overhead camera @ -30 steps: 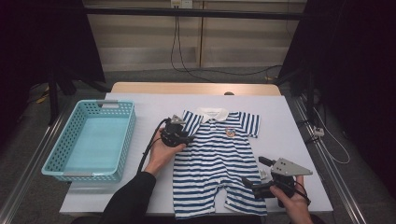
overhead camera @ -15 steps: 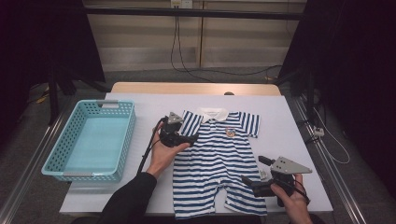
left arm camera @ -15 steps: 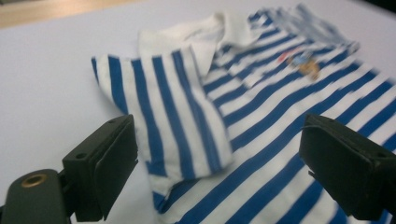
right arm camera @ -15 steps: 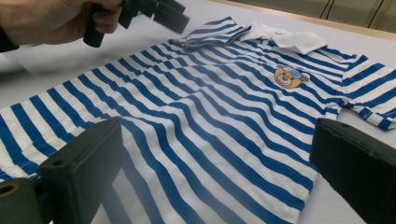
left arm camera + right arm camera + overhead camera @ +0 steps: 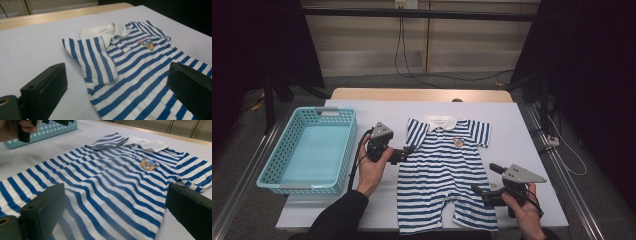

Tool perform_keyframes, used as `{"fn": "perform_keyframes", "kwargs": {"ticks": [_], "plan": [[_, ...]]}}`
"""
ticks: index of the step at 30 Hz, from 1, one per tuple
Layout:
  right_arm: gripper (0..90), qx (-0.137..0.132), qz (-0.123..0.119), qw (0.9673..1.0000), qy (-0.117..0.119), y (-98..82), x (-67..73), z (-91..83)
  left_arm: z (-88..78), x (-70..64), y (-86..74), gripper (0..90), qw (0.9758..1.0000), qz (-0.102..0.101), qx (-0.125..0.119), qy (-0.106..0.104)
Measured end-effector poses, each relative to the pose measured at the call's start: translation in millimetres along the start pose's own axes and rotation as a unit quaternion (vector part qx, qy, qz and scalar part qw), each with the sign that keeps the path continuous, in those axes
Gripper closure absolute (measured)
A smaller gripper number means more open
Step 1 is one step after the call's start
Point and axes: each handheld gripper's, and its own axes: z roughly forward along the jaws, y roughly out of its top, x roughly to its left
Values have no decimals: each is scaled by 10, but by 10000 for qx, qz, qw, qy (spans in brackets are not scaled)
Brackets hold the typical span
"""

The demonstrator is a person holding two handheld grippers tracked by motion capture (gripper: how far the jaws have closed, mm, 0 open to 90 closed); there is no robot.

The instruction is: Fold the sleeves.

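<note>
Striped baby romper [image 5: 439,175], blue and white with a white collar [image 5: 439,121] and a small bear badge [image 5: 457,142] on the chest, lies flat and face up on the white table [image 5: 522,145], roughly at its middle, collar toward the far edge and the two short legs reaching almost to the near edge. Its sleeve [image 5: 96,60] on the basket side is folded inward over the chest, as the left gripper view shows; the other sleeve [image 5: 479,133] lies spread out flat.

Beside the folded sleeve hangs the left gripper [image 5: 408,150], its tips about at the romper's edge. Its jaws have just been opening and now stand spread wide, with nothing pinched between them; the cloth lies below them, and it looks as if they are clear of it, though the high view is too small to be sure. The right gripper [image 5: 477,191] is near the table's near right corner, its tips at the romper's right leg, jaws likewise spread wide with striped cloth beneath them and no grip on it.

A light blue plastic basket [image 5: 346,145] stands along the table's left edge, just beside the left hand [image 5: 371,170].
</note>
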Motion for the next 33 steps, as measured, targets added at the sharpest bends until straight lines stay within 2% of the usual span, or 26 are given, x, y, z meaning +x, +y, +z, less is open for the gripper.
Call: {"fn": "perform_keyframes", "kwargs": {"ticks": [1, 3, 5, 8, 11, 15, 18, 21, 23, 26, 28, 30, 33], "plan": [[37, -77, 17, 10000, -21, 10, -8, 0, -26, -9, -1, 32, 10000, 51, -7, -25], [38, -191, 21, 9998, -53, 27, -18, -6, -100, -44, -14, 32, 9998, 157, -45, 135], [38, -215, 30, 9997, -76, 37, -30, -1, -173, -57, -33, 32, 9996, 164, -82, 195], [45, -236, 51, 9996, -163, 53, -67, 16, -295, -62, -64, 33, 9995, 67, -66, 287], [43, -315, 93, 9991, -265, 81, -122, 18, -425, -53, -95, 34, 9994, 11, -184, 299], [42, -371, 167, 9985, -355, 104, -191, 32, -565, -93, -147, 34, 9986, -28, -264, 450], [42, -377, 165, 9983, -405, 126, -236, 60, -634, -147, -172, 34, 9981, 155, -257, 530], [42, -387, 137, 9980, -488, 162, -288, 86, -708, -177, -197, 34, 9985, 167, -282, 446], [45, -432, 161, 9974, -546, 196, -334, 93, -779, -207, -228, 34, 9974, 373, -291, 539], [60, -467, 162, 9969, -616, 247, -396, 95, -890, -226, -268, 33, 9974, 331, -388, 510], [80, -501, 16, 9956, -789, 307, -448, 104, -961, -233, -311, 33, 9973, 268, -440, 521], [79, -491, 87, 9956, -795, 356, -509, 131, -1036, -242, -363, 33, 9968, 305, -484, 556], [80, -425, 87, 9952, -882, 392, -589, 199, -1151, -244, -416, 33, 9965, 195, -524, 616]]}}
